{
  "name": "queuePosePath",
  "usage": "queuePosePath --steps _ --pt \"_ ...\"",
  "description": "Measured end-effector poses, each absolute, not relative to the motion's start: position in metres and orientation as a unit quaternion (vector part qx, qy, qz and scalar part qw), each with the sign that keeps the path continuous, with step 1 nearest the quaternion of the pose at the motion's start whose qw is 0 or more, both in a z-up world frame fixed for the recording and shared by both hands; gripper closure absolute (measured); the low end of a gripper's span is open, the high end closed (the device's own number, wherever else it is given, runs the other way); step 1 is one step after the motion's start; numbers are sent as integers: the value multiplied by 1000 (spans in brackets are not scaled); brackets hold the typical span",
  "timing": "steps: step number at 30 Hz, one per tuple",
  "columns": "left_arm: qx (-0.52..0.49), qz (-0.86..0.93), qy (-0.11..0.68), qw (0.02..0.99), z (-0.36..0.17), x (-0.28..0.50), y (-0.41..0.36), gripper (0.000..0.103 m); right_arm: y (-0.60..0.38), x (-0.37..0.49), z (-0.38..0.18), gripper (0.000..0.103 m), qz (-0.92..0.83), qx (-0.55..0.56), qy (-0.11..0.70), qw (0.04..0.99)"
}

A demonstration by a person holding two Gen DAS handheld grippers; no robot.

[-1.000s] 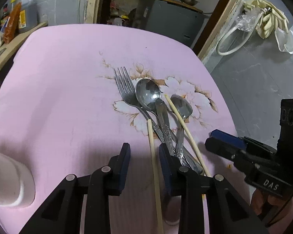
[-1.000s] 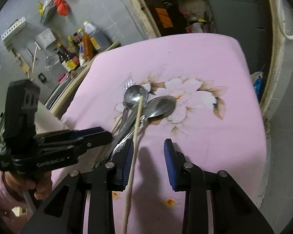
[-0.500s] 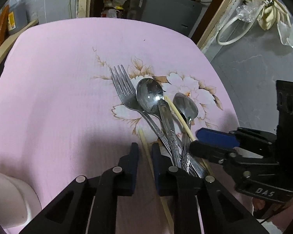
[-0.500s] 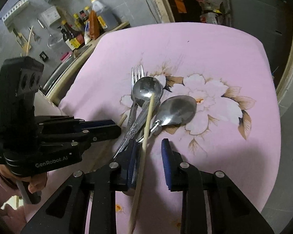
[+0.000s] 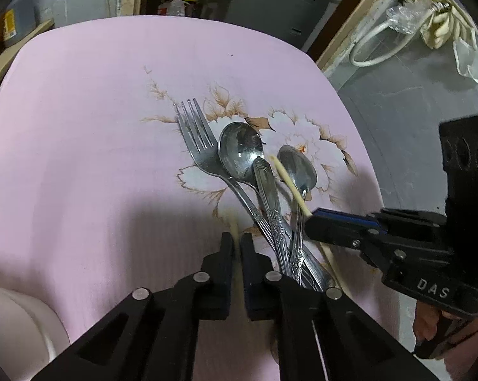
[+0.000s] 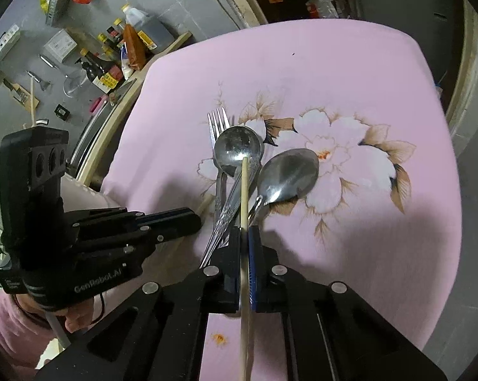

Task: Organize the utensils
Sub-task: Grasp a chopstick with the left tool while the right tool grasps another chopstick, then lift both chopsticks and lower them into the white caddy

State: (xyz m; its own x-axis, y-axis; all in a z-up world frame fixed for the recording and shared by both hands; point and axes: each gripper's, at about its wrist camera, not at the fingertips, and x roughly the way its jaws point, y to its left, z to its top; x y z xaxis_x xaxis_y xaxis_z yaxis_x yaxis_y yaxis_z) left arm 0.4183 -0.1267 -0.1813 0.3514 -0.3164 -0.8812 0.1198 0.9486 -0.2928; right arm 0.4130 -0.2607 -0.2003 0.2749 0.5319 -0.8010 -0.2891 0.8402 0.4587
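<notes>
Far left in the left wrist view: white rounded container (image 5: 19, 327) at the edge of the pink flowered tablecloth (image 5: 86, 133), only partly in frame, hard to say what exactly. Next over, left gripper (image 5: 236, 244) clamped on a pale wooden chopstick (image 5: 234, 229), fingers nearly together with just the stick between them, tip poking out a little past the pads. Blur there, so probably lifted a bit off the cloth, can't say for sure.

Right beside that, the metal pile: fork (image 5: 197, 146) on the left, tines pointing away, then a big spoon (image 5: 240, 149) bowl-up, a patterned handle (image 5: 267, 184) lying across it, and a smaller spoon (image 5: 297, 166) farthest right. Handles all bunched and crossing near the left gripper's right finger, pretty much crowding it.

Further right, right gripper (image 5: 312, 219) pinched tight on the second chopstick (image 5: 290, 184), which slants up over the smaller spoon's bowl. From the right wrist view, same stick (image 6: 244, 197) running straight out between the closed fingers, tip sitting over the big spoon (image 6: 237, 146), well above the cutlery handles.

Off the table: sauce bottles (image 6: 111, 63) and an oil jug (image 6: 146, 28) on a shelf at left, white hose (image 5: 375, 47) on the grey floor at right.
</notes>
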Motion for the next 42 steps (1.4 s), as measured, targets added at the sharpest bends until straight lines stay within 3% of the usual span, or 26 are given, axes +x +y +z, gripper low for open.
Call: queuePosePath --steps 9,20,34,42 --pt "-117 -137 536 825 -170 390 -116 98 -277 390 -197 99 239 155 528 800" --pt "-149 -138 398 895 -88 346 -83 98 -275 349 -125 99 236 230 356 874" --pt "-173 -78 275 943 10 307 23 98 -177 331 -36 99 275 226 227 906" --pt "-184 -17 218 958 27 294 106 98 -112 332 -7 99 284 232 164 916"
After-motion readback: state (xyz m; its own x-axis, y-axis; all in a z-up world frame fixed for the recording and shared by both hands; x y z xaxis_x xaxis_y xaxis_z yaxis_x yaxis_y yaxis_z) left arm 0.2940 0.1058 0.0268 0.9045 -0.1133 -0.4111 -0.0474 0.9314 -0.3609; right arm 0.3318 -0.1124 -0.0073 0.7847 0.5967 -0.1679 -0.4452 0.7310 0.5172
